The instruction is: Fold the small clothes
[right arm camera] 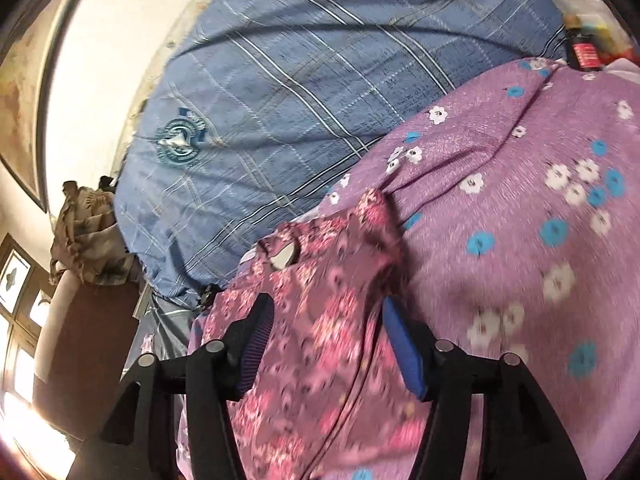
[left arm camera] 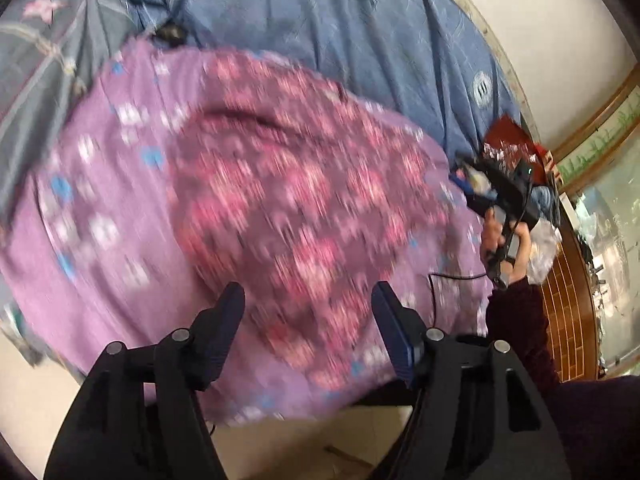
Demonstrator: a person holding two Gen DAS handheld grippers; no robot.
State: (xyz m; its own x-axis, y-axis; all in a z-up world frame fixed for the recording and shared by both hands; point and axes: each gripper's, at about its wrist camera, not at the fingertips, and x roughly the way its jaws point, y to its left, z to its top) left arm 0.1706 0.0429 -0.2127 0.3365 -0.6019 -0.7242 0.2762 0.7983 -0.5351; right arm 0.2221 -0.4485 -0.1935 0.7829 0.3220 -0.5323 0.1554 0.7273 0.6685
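Observation:
A small maroon garment with pink flowers (left arm camera: 304, 200) lies spread on a purple flowered sheet (left arm camera: 100, 216); the left wrist view is blurred. My left gripper (left arm camera: 308, 304) is open and empty just above the garment's near part. My right gripper (right arm camera: 328, 316) is open and empty above the same garment (right arm camera: 320, 300), whose neck opening with a white label (right arm camera: 282, 258) lies just ahead of the fingers. The right gripper also shows in the left wrist view (left arm camera: 500, 196), held in a hand at the garment's right side.
A blue checked quilt (right arm camera: 280, 92) lies beyond the purple sheet (right arm camera: 520, 208). A dark bottle (right arm camera: 582, 46) and bright items sit at the far right. A brown chair back with crumpled cloth (right arm camera: 88, 232) stands at left. Red packaging (left arm camera: 512, 140) lies near a wooden cabinet (left arm camera: 568, 292).

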